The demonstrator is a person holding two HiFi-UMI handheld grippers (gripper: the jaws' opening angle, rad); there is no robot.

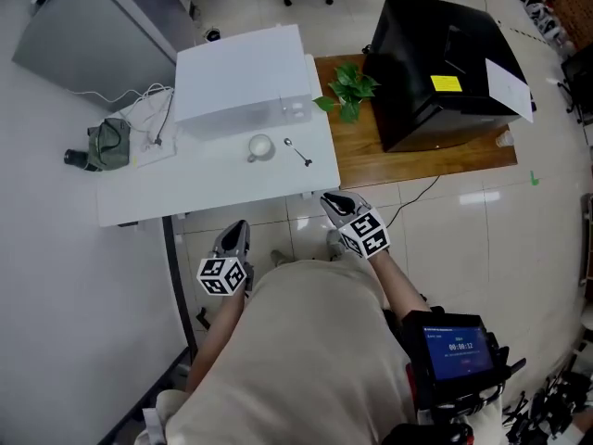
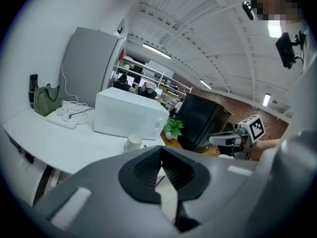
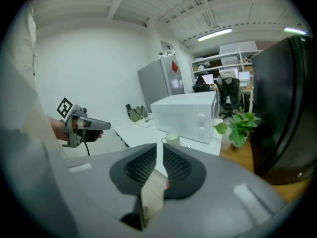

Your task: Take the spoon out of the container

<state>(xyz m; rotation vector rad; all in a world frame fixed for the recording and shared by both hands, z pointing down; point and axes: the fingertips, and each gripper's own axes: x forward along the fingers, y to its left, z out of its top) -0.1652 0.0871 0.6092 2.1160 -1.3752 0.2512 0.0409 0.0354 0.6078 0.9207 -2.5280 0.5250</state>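
Left gripper empty, jaw tips touching; right gripper empty too, jaws a narrow slit apart; both held short of the tabletop edge. Spoon flat on tabletop, just right of white cup, outside it.

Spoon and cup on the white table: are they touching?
Apart. The head view shows the spoon lying on the table beside the cup, with a strip of bare white surface plainly between them.

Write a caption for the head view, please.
Spoon lies beside cup on table; left gripper and right gripper hover before it.
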